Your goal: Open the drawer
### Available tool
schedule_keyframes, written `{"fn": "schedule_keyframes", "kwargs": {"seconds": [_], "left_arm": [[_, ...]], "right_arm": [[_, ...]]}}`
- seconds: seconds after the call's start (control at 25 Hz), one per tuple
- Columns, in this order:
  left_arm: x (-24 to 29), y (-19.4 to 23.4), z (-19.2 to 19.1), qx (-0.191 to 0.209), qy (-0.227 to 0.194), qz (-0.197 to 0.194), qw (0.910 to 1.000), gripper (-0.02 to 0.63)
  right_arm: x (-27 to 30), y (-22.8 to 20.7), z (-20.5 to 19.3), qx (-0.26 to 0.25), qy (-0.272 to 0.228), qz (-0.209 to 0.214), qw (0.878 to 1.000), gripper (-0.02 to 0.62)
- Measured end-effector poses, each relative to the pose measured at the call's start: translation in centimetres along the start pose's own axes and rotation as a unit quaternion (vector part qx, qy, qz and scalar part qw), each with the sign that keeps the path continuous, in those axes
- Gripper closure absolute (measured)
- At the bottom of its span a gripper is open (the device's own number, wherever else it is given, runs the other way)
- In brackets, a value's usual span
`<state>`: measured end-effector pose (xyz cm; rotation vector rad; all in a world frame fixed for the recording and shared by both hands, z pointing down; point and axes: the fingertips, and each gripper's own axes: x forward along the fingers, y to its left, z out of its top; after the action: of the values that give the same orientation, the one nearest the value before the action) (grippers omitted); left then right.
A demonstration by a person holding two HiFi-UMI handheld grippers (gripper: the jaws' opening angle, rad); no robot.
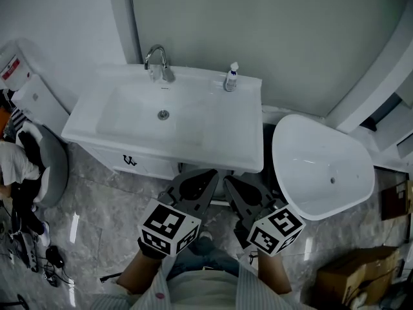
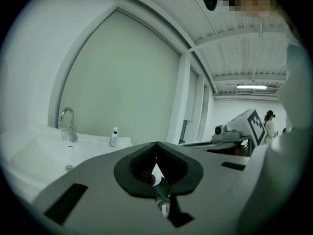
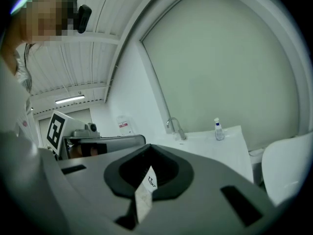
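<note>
Bathroom, grey marble floor (image 1: 97,196) underfoot: left gripper (image 1: 208,174) and right gripper (image 1: 231,182) are held side by side near level, both pinched closed on nothing, likely staged ahead of the approach. Drawer (image 1: 151,166) sits just ahead under the basin (image 1: 129,115), white front flush and closed, small dark handle (image 1: 130,161) left of both tips, untouched

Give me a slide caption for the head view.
The left gripper and right gripper hover shut, side by side, before a white vanity sink whose drawer is closed.
</note>
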<state>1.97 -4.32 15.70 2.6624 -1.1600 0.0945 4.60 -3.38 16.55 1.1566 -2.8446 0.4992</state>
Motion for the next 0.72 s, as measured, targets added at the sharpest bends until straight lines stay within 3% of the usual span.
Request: {"fn": "schedule_keyframes", "kwargs": {"seconds": [0.72], "left_arm": [[-0.55, 0.02, -0.37, -0.003, -0.013, -0.008, 0.9999, 0.589]], "right_arm": [[-0.04, 0.44, -0.29, -0.005, 0.001, -0.012, 1.0, 0.586]]}}
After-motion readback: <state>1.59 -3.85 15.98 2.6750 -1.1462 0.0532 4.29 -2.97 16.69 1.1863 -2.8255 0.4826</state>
